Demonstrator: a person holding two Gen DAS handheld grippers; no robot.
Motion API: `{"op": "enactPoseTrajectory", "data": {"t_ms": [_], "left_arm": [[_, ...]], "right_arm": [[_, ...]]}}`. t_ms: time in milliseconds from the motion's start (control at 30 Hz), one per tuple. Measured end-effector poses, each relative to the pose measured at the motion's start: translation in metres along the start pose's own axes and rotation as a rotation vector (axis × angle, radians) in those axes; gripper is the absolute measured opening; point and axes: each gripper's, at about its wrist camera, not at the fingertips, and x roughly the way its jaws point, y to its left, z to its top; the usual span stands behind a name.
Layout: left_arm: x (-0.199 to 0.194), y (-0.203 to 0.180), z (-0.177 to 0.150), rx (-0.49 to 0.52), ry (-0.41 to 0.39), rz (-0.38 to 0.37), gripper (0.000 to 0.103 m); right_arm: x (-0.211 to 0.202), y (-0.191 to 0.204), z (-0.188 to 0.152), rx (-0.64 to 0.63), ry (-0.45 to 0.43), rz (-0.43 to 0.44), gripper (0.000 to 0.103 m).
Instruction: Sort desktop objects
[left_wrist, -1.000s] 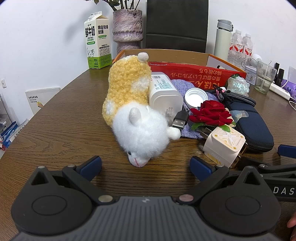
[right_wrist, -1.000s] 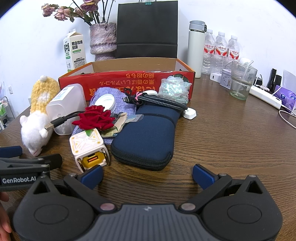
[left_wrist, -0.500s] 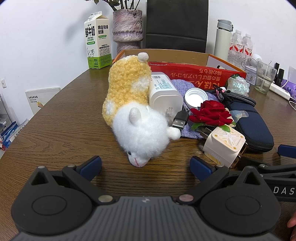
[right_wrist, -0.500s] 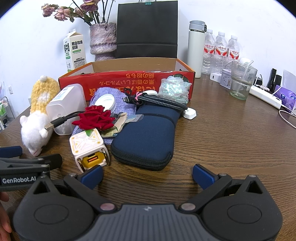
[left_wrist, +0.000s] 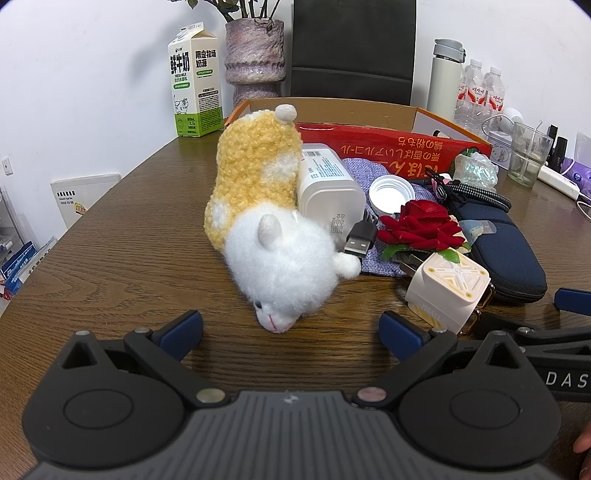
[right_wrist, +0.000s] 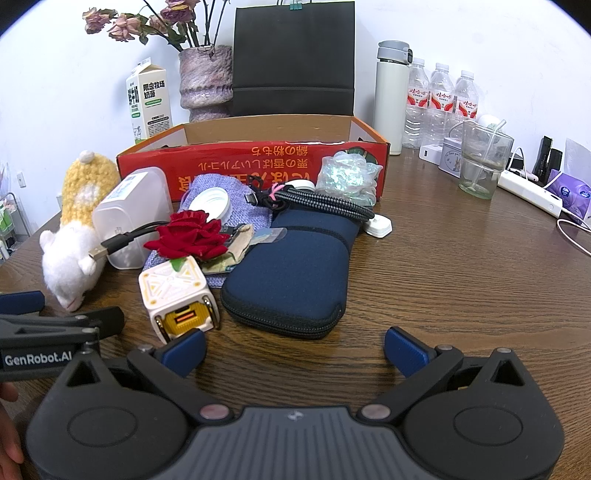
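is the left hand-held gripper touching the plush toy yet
Apart. In the left wrist view, bare wood shows between the plush toy and the open left hand-held gripper; its nose stops just short of the fingers.

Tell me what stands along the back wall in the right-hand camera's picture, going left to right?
Milk carton → vase of dried roses → black paper bag → white thermos → three water bottles.
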Motion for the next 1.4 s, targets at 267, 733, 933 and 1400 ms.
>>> {"op": "enactPoseTrajectory", "data": {"t_ms": [267,733,933,1400], "left_arm": [[0.000,0.000,0.000,-0.001,0.000,0.001,0.103],[-0.030,0.014,-0.012,0.007,-0.081,-0.067,0.103],[-0.037,0.043,0.010,-0.067,-0.199,-0.183,0.103],[0.014,0.071,0.031,-0.339,-0.010,-0.245,0.051]], "right_arm": [[0.000,0.000,0.000,0.000,0.000,0.000,0.103],[-0.003,-0.006,-0.009,-0.024,0.006,0.025,0.102],[-0.033,-0.001,-0.007,-0.052,-0.149,0.169,0.091],[-0.004,0.047,0.007,-0.264,-0.150,0.232,0.059]]}}
